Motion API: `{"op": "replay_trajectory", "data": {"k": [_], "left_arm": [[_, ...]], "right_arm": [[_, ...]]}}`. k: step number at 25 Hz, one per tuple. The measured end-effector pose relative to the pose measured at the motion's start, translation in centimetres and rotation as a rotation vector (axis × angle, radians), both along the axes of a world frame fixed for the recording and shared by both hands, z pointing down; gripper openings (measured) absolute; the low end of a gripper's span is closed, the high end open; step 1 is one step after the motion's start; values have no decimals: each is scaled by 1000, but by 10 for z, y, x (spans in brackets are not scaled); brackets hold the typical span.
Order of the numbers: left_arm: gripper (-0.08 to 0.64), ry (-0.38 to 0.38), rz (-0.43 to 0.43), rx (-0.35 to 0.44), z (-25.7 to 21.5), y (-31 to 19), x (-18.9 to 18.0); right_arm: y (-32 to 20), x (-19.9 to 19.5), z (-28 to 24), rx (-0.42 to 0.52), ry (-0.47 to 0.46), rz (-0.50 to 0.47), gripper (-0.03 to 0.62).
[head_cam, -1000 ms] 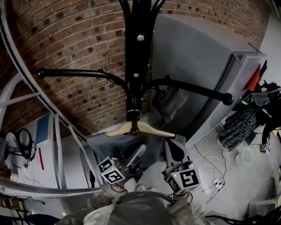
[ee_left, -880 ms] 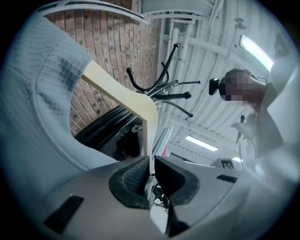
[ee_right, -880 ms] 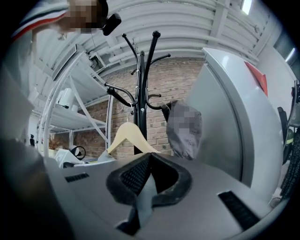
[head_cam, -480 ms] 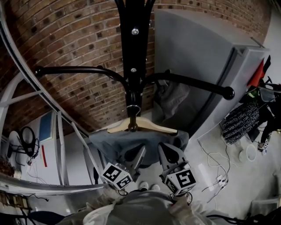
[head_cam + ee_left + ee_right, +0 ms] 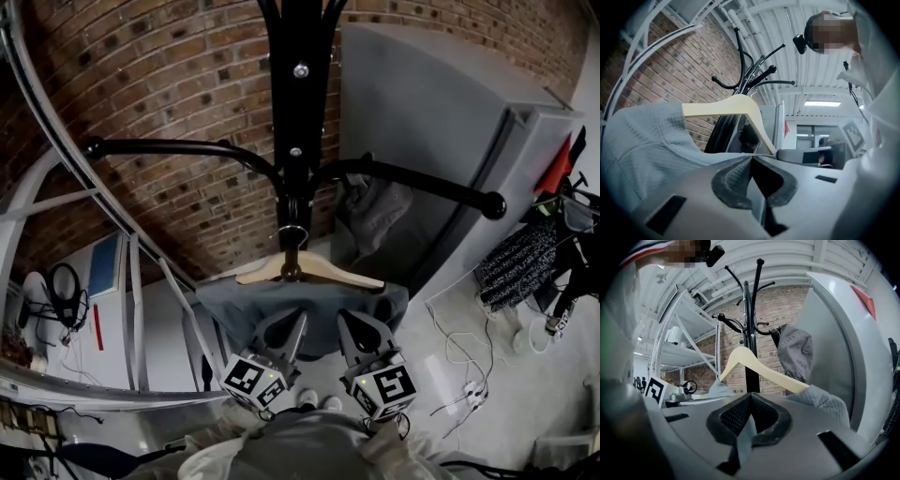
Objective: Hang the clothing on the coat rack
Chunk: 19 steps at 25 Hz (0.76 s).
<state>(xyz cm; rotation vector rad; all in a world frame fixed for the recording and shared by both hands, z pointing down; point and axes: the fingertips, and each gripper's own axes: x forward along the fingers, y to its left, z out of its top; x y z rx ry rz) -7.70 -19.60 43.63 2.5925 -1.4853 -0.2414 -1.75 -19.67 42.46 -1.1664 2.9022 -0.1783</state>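
A red brick wall (image 5: 178,103) filled the background. Against its right end stood a tall grey cabinet (image 5: 441,131). At the wall's left end, a white metal shelving frame (image 5: 134,309) rose in front of the bricks. The pale grey floor (image 5: 525,412) spread out from the wall's foot. Above the wall, a white ribbed ceiling (image 5: 806,61) carried a lit strip light (image 5: 822,103).

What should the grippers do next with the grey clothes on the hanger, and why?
Probably a gentle downward tug to straighten it. The pale wooden hanger already seems hooked on the black metal coat rack, and the jaws of the right gripper pinch the grey-blue fabric garment below it.
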Motion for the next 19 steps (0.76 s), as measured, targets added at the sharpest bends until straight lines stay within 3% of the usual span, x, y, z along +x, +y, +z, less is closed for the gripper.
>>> {"op": "replay_trajectory", "data": {"k": [12, 19], "left_arm": [[9, -8, -39, 41, 2, 1, -8], [9, 11, -54, 2, 0, 3, -11]], "right_arm": [[0, -4, 0, -4, -18, -15, 23], [2, -5, 2, -10, -35, -16, 21]]}}
